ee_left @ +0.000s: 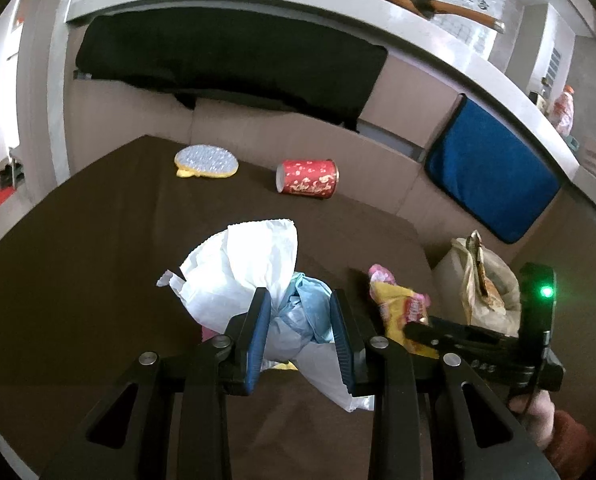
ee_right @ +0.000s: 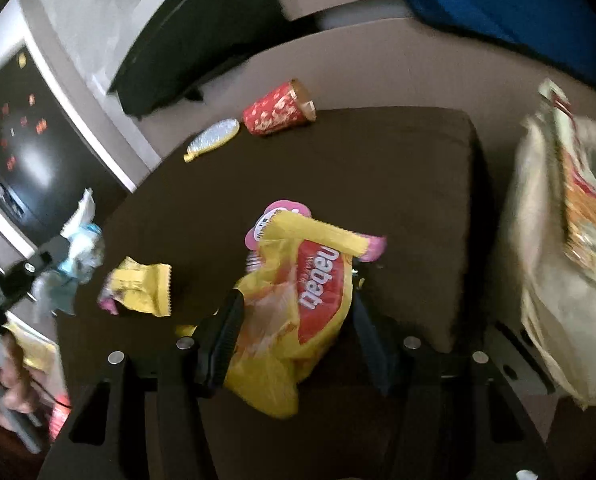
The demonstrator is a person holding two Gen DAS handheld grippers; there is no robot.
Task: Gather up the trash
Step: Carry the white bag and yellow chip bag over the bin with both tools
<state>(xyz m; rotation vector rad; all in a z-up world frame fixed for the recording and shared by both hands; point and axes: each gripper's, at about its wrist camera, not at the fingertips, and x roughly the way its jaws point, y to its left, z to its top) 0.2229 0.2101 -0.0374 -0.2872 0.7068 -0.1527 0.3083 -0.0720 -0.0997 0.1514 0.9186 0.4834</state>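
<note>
My left gripper (ee_left: pixel 300 300) is shut on a wad of white and pale blue tissue paper (ee_left: pixel 254 268), held above the brown cushion (ee_left: pixel 98 240); the wad also shows in the right wrist view (ee_right: pixel 76 256). My right gripper (ee_right: pixel 298 308) is shut on a yellow and red snack wrapper (ee_right: pixel 298 300), seen in the left wrist view (ee_left: pixel 398 308) too. A pink wrapper (ee_right: pixel 282 210) lies behind it. A small yellow wrapper (ee_right: pixel 142 288) lies on the cushion. A red paper cup (ee_left: pixel 308 178) lies on its side at the far edge.
A beige trash bag (ee_right: pixel 554 280) holding a wrapper stands right of the cushion, also in the left wrist view (ee_left: pixel 482 284). A yellow-edged brush (ee_left: pixel 206 162) lies at the back. A blue pillow (ee_left: pixel 490 172) and a black cushion (ee_left: pixel 226 60) lean behind.
</note>
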